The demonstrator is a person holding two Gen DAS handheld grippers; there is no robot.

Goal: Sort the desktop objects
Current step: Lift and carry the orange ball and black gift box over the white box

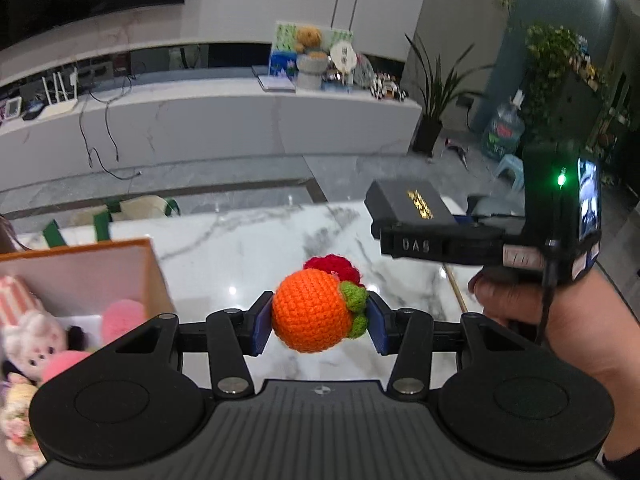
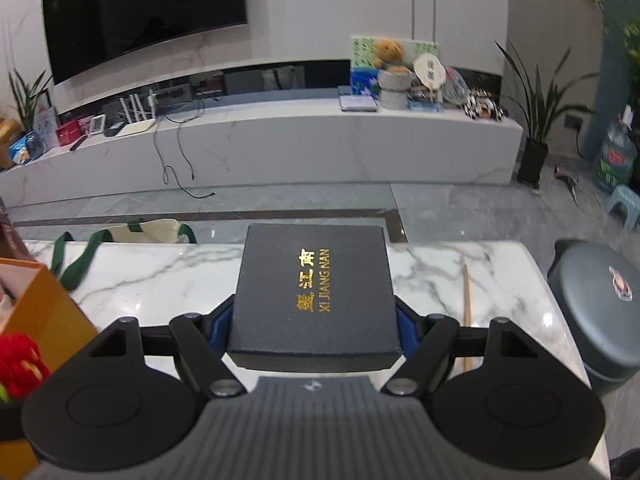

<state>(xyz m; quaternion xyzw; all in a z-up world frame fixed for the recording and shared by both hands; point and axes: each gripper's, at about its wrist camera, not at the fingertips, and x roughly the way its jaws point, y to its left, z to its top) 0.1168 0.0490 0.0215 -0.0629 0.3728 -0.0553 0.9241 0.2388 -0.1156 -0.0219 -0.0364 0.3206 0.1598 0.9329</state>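
Left tool (image 1: 318, 320) grips an orange crocheted ball (image 1: 314, 311) above the marble worktop (image 1: 240, 248); right tool (image 2: 314, 330) clamps a black box (image 2: 314, 292) lettered in gold.

left gripper (image 1: 318, 330): matte black ribbed body, two round side discs, silver pivot screws on black linkage arms, blue-padded fingers (image 1: 260, 330); right gripper (image 2: 314, 328): same build; seen from the left, white "DAS" lettering, green LED, black cable, small screen; bare hand (image 1: 560, 320), dark cuff.
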